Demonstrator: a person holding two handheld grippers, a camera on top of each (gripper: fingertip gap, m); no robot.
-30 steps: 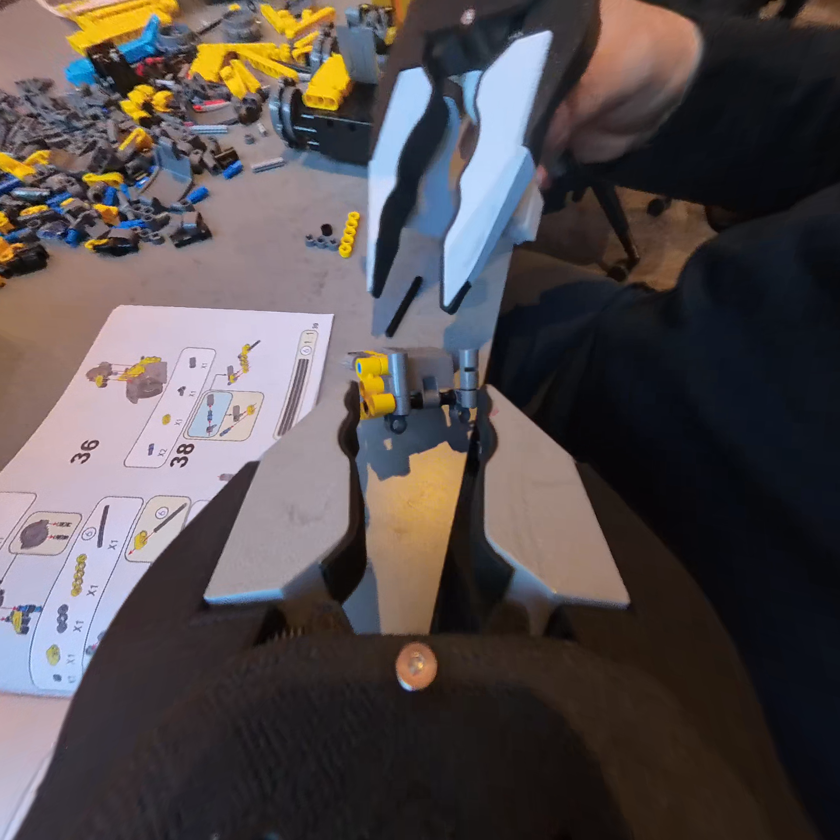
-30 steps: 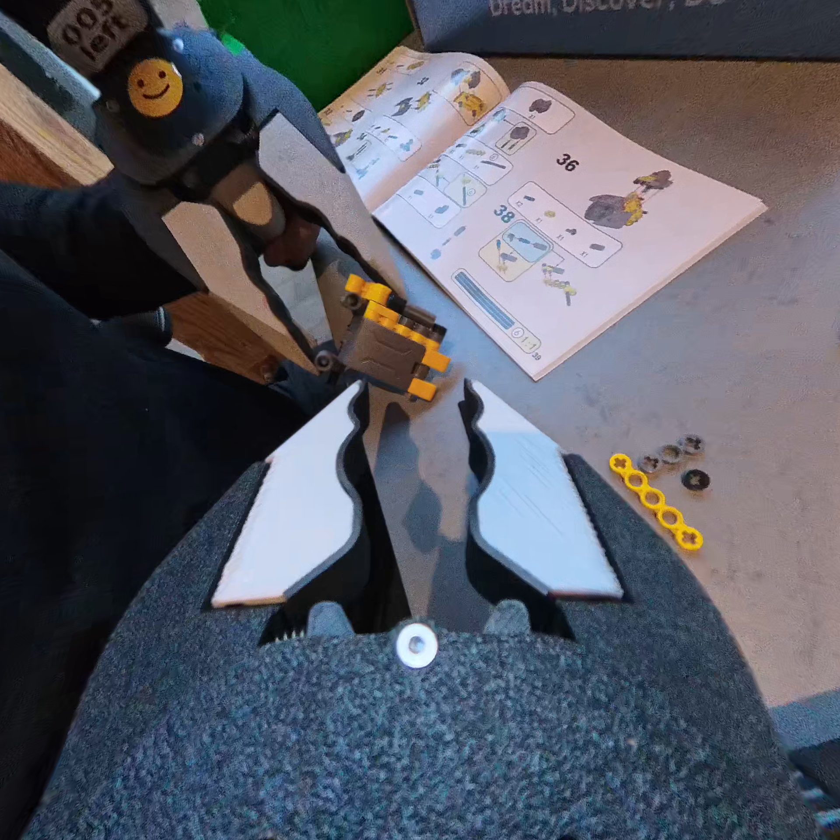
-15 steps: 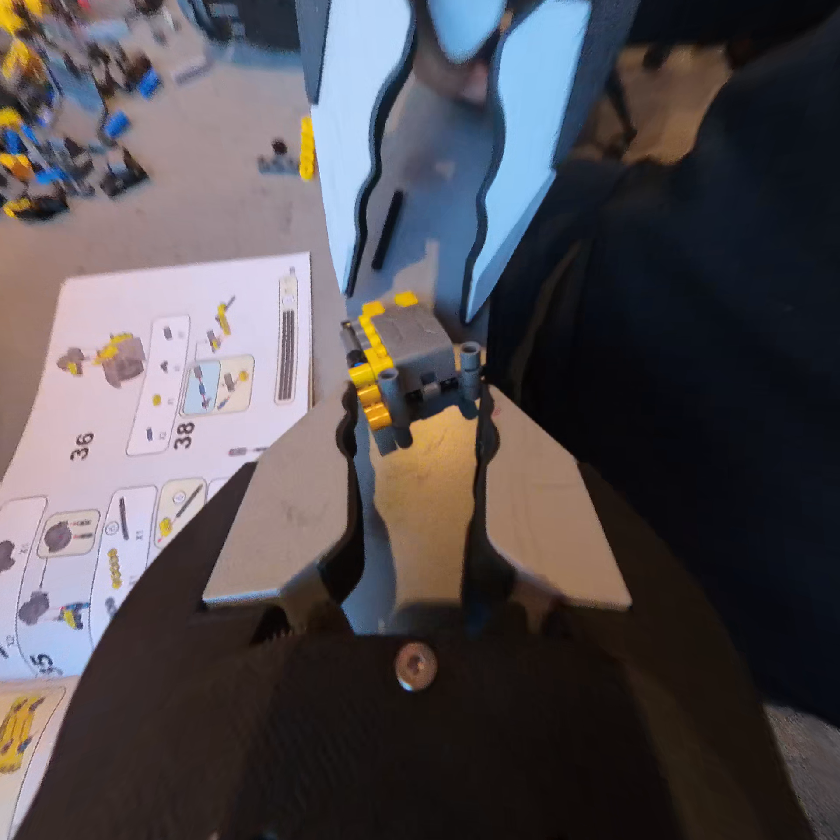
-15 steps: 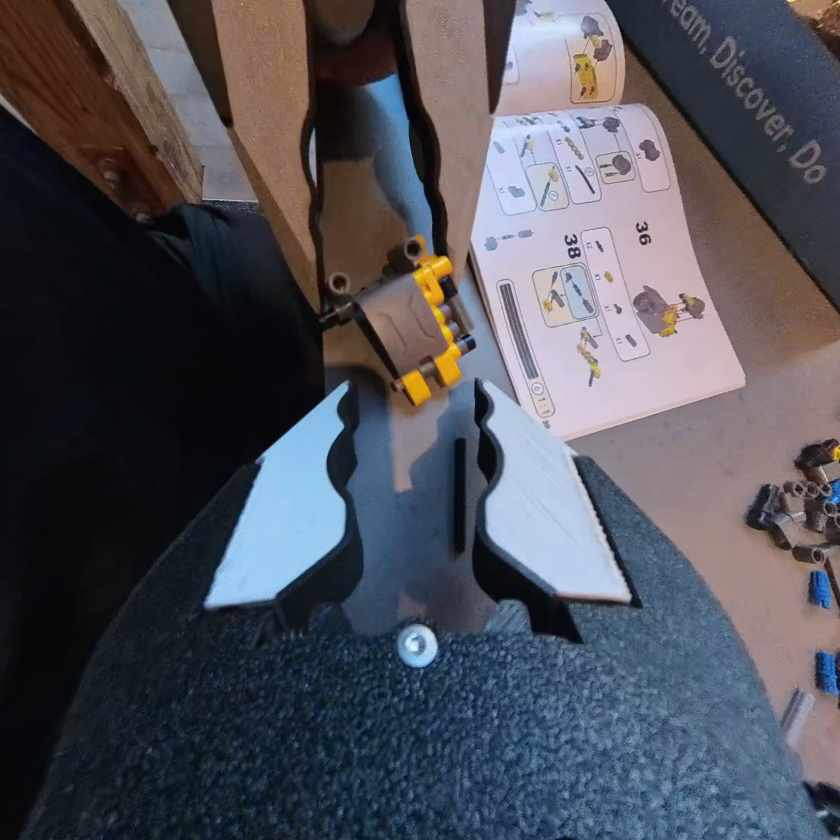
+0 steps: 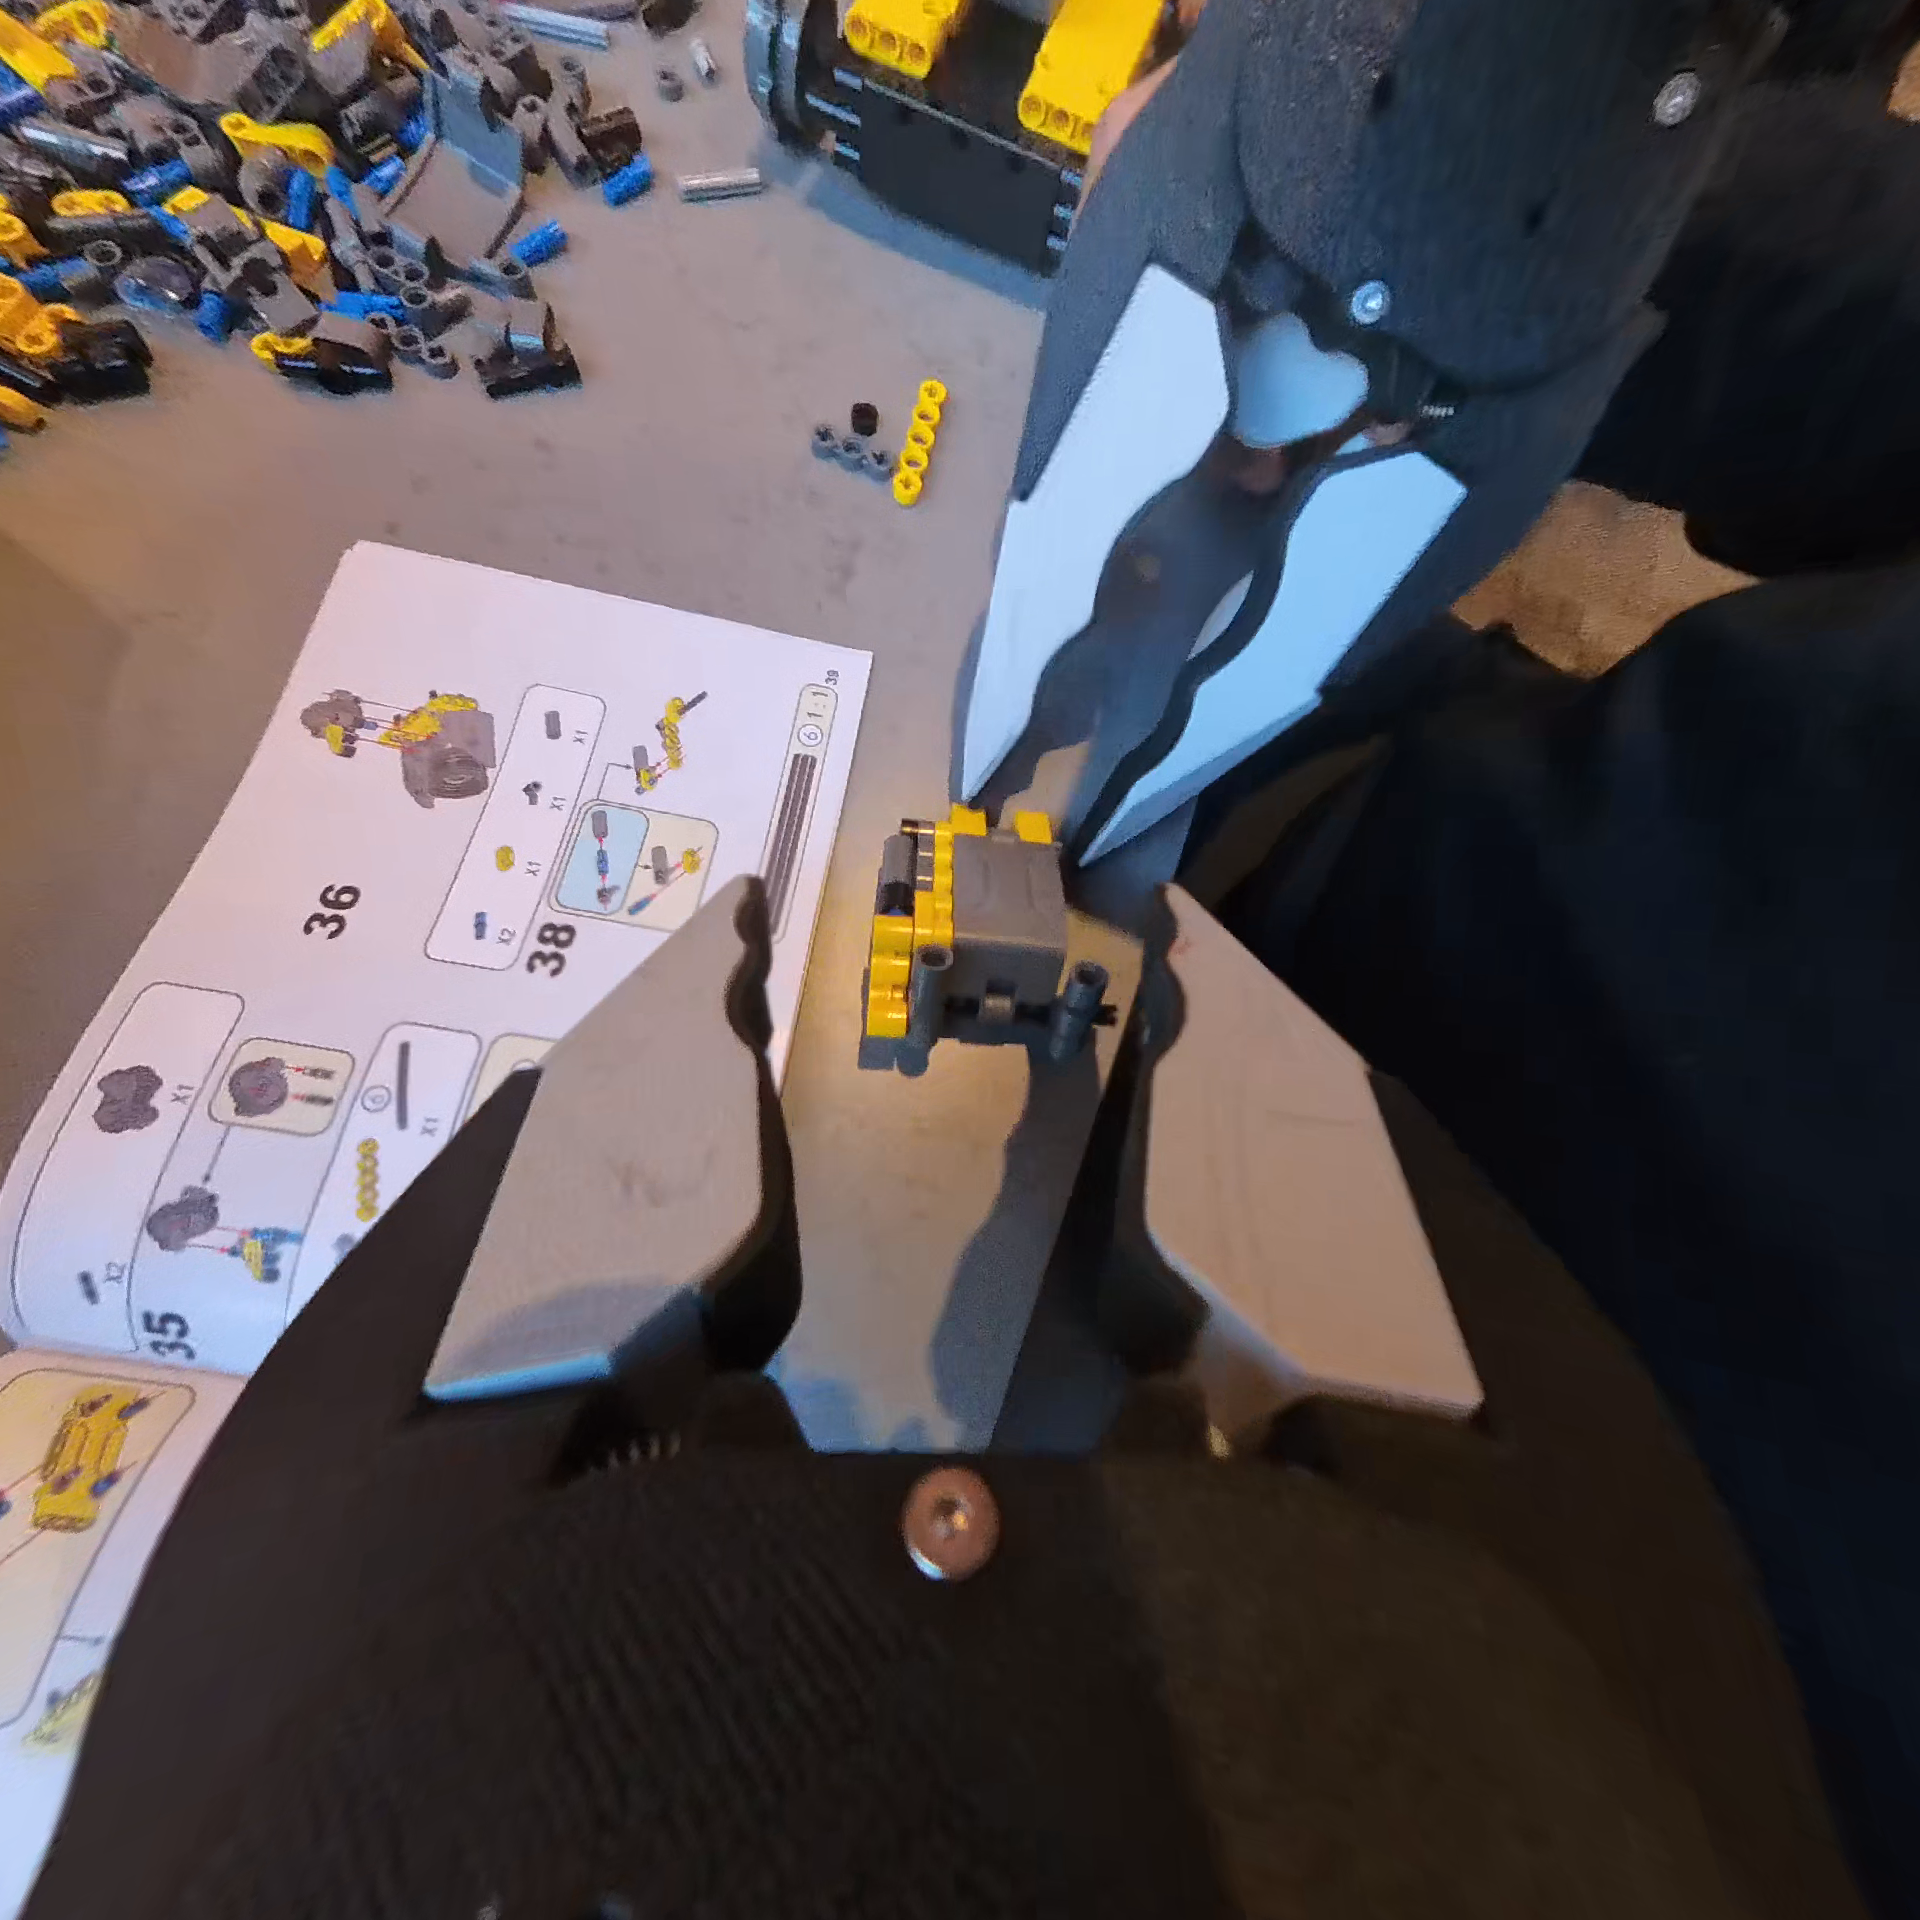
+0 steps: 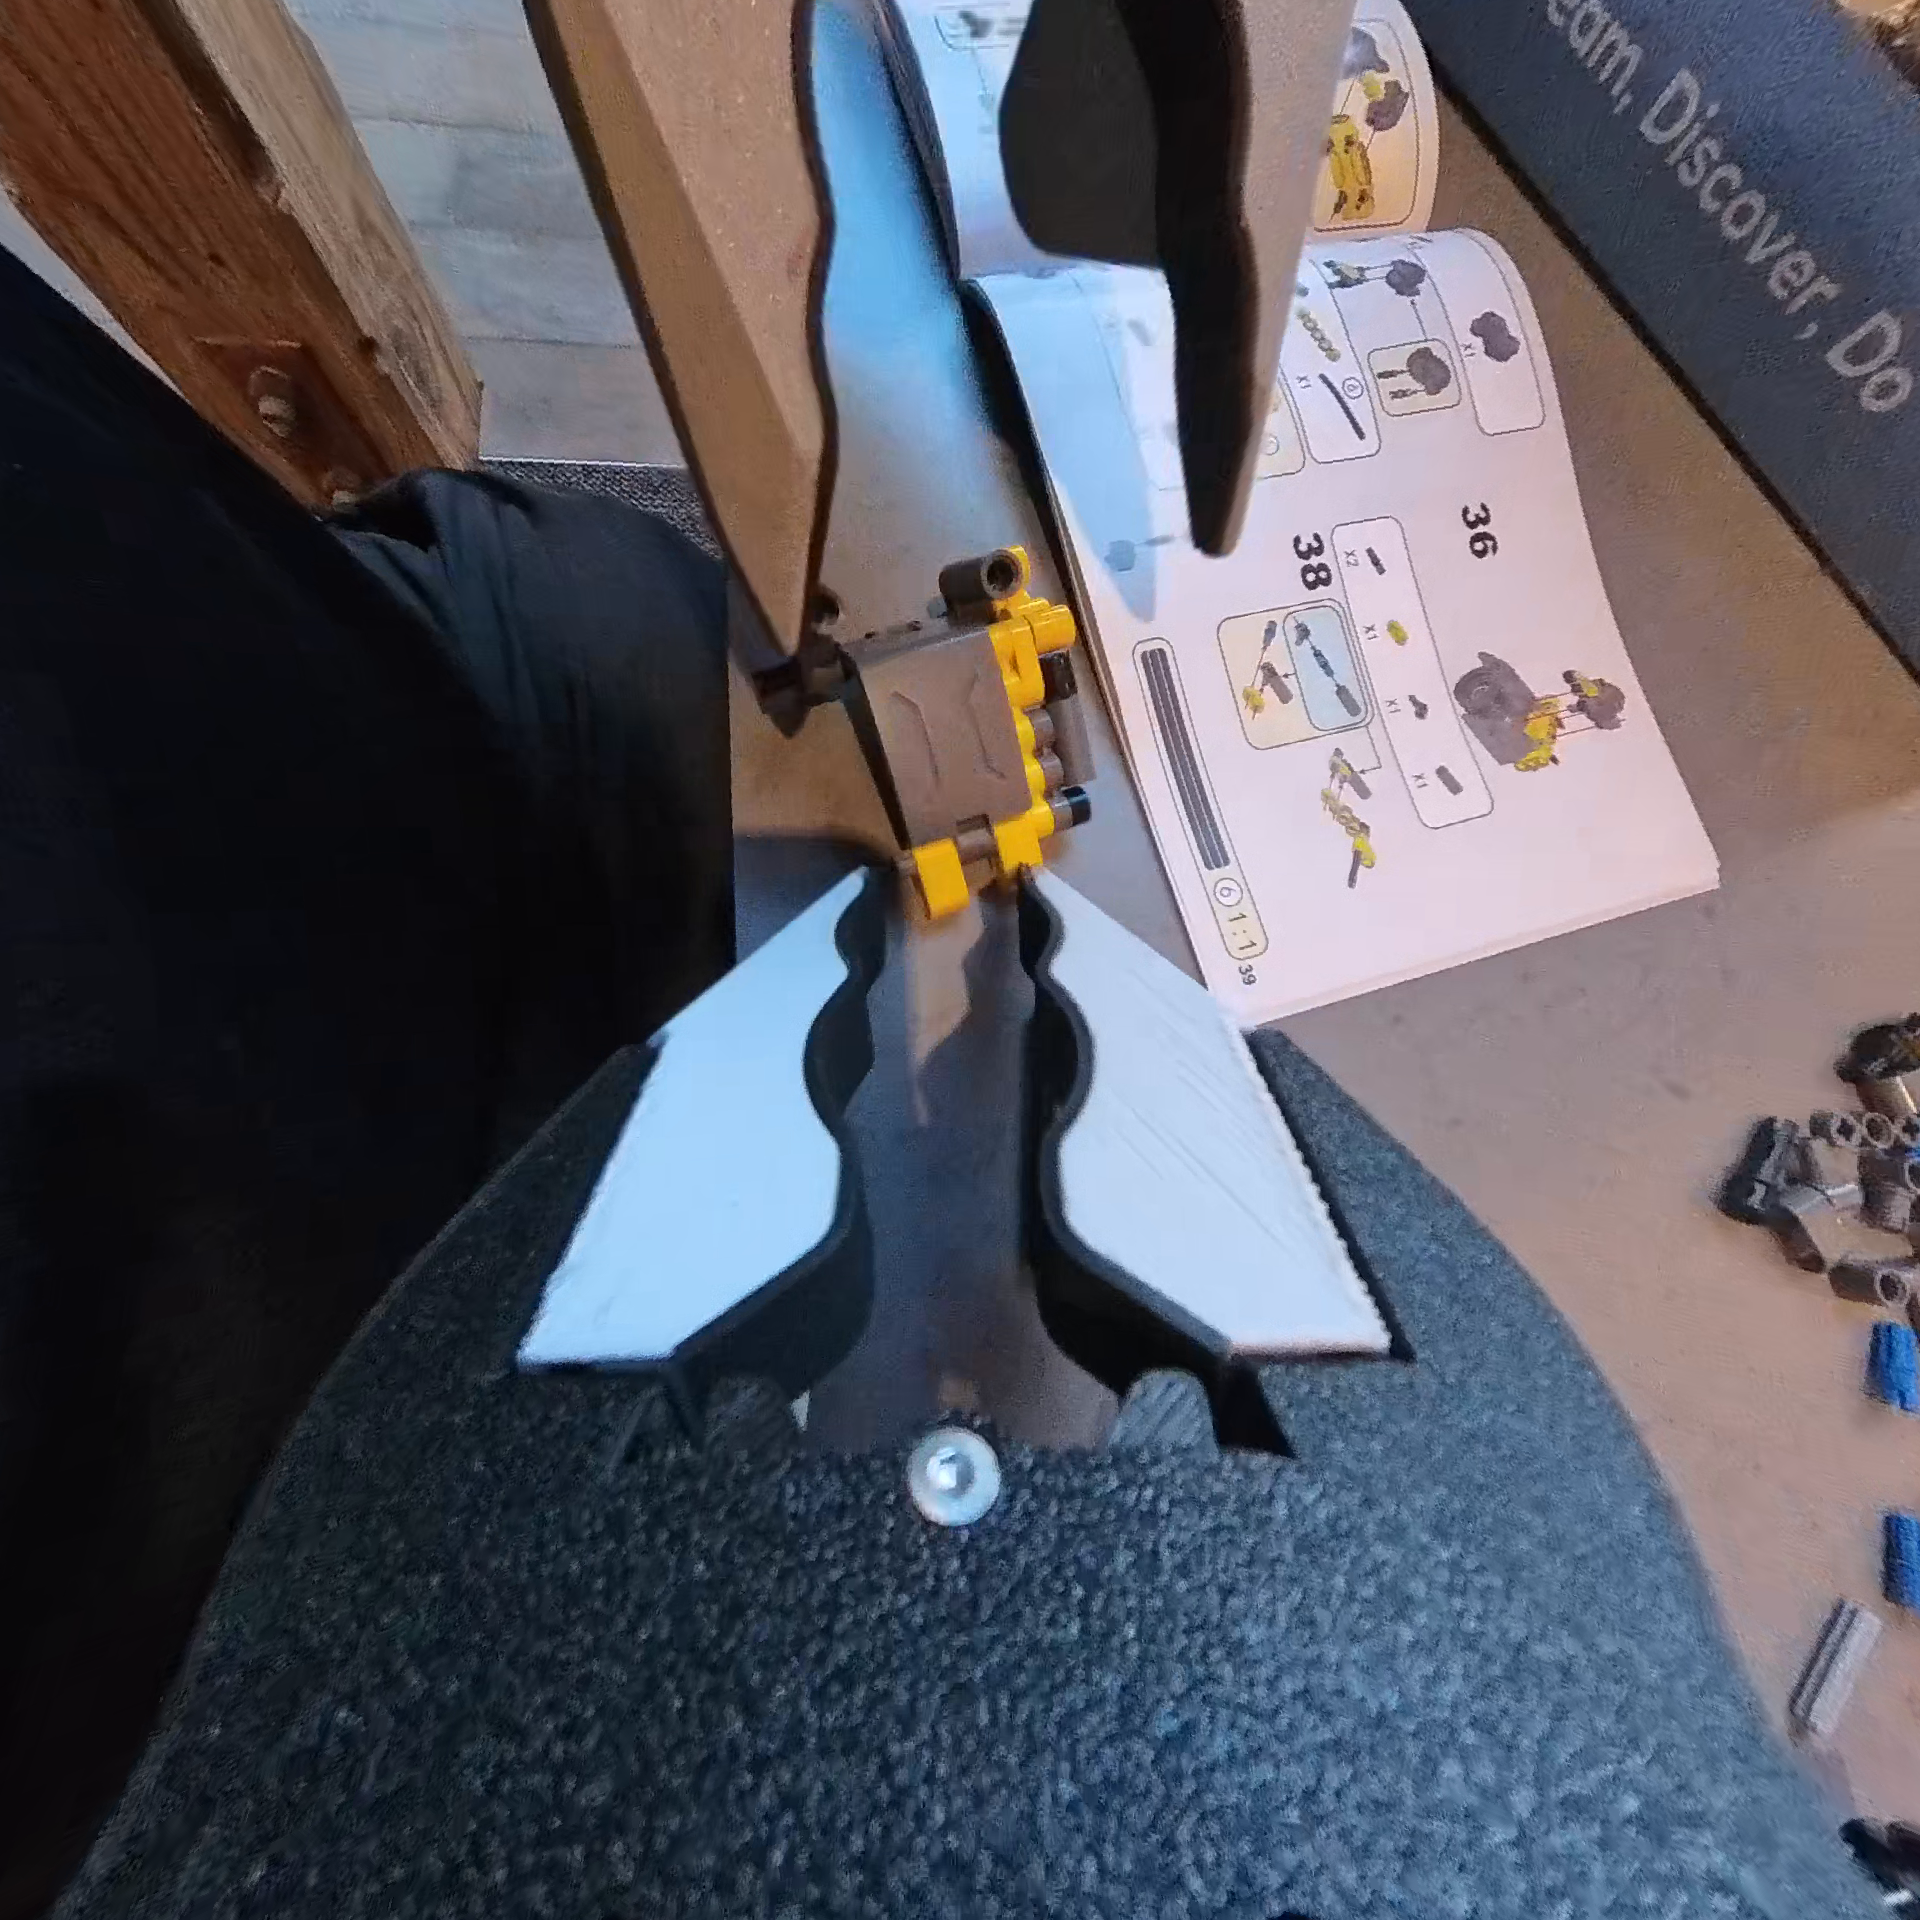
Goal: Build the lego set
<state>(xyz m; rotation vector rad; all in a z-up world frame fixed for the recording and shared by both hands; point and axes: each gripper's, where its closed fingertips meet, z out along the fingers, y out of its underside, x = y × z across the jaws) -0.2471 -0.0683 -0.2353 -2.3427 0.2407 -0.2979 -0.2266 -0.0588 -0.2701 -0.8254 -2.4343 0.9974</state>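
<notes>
A small grey and yellow brick assembly (image 5: 971, 935) is held just above the grey table edge (image 5: 914, 1226). My left gripper (image 5: 956, 899) is open around it; its right finger (image 5: 1247, 1143) touches a grey pin on the assembly's side. My right gripper (image 6: 945, 883) comes from the opposite side and is shut on the assembly's yellow end (image 6: 940, 878). The grey block of the assembly (image 6: 945, 738) faces the right wrist view. The right gripper also shows in the left wrist view (image 5: 1029, 831), and the left gripper in the right wrist view (image 6: 997, 623).
An open instruction booklet (image 5: 520, 883) lies left of the assembly. A pile of loose grey, blue and yellow parts (image 5: 260, 208), a yellow beam with small pieces (image 5: 920, 442) and a black and yellow model (image 5: 966, 135) lie beyond. A wooden leg (image 6: 208, 208) and a person's dark clothing (image 5: 1662, 1143) border the table.
My left gripper has opened and let go of the assembly. My right gripper has moved in and closed on its yellow end.
</notes>
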